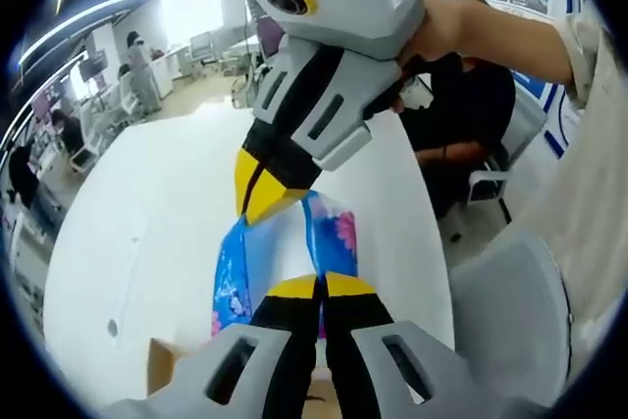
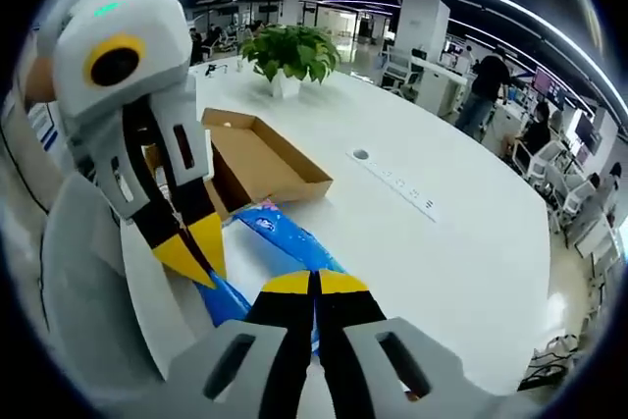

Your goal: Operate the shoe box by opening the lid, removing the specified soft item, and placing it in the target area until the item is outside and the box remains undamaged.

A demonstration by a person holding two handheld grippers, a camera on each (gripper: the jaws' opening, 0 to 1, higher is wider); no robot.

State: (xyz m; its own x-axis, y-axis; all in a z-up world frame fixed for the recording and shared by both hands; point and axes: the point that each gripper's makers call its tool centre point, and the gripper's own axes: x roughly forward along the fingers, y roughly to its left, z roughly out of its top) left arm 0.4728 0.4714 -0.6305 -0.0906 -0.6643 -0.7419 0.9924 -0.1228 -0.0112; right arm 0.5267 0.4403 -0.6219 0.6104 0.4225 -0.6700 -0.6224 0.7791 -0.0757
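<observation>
We observe both grippers, left (image 1: 319, 287) and right (image 2: 314, 282), clamped on the blue packet (image 1: 257, 252) (box (image 2: 257, 159) open); the table (image 2: 461, 233) lies bare beyond.

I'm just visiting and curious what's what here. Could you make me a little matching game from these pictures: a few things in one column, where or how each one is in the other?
Things:
1. blue packet
2. cardboard lid
3. potted plant
4. left gripper

States:
A. far back on the white table
B. pinched from both ends
C. lying open side up
D. shut on the packet

Pairs: 1-B, 2-C, 3-A, 4-D
</observation>
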